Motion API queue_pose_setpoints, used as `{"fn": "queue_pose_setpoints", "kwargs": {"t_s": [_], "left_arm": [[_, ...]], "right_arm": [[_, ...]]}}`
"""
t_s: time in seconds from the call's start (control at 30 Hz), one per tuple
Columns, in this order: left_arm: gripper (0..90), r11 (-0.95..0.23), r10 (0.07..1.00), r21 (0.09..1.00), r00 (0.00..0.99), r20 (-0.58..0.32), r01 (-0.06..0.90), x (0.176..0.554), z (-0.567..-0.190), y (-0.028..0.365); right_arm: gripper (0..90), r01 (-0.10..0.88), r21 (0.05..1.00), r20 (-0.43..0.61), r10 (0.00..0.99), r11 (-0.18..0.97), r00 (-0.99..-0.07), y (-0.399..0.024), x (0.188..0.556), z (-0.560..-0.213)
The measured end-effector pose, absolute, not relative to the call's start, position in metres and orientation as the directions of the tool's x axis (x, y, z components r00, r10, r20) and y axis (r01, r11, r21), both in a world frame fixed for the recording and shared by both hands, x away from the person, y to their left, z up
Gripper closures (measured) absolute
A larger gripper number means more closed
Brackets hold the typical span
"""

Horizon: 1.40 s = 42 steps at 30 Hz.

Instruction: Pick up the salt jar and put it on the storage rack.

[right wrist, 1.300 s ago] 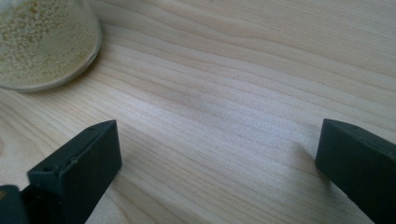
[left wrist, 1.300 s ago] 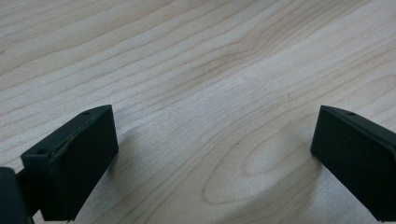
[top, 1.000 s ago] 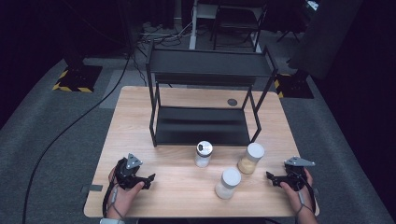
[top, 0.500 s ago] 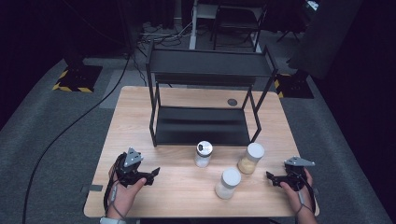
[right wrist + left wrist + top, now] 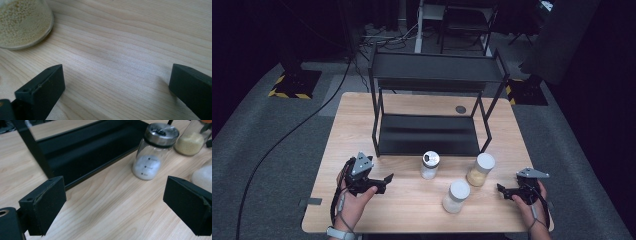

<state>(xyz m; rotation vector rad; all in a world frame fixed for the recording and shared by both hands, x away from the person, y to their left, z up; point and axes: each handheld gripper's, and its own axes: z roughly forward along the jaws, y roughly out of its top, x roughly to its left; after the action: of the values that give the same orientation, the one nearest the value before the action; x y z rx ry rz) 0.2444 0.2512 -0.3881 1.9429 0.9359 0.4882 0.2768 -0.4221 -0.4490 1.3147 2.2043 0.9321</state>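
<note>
Lifted slightly since before, the left gripper (image 5: 388, 178), spread empty like the right gripper (image 5: 501, 188), nears the steel-lidded jar (image 5: 430, 165); all three jars remain unshelved.

Three small dark marks with tiny print beside them are showing on the glass side of the jar with the metal lid (image 5: 150, 157), stacked one above another like measuring lines, but the print is too small and blurred to read. Nothing else in the pictures is carrying legible text, numbers or brands.
</note>
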Motion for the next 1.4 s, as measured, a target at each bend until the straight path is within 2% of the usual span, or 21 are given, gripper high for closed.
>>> {"fn": "queue_pose_setpoints", "kwargs": {"t_s": [0.67,1.4], "left_arm": [[3.2,-0.239,0.732,0.907,0.678,-0.066,0.346,0.254,-0.383,0.232],[2.5,-0.238,0.701,0.937,0.713,-0.018,0.258,0.272,-0.389,0.193]], "right_arm": [[0.2,0.609,0.720,-0.007,0.882,0.332,-0.472,-0.422,0.277,-0.449],[0.2,0.609,0.720,-0.008,0.882,0.332,-0.472,-0.422,0.277,-0.449]]}}
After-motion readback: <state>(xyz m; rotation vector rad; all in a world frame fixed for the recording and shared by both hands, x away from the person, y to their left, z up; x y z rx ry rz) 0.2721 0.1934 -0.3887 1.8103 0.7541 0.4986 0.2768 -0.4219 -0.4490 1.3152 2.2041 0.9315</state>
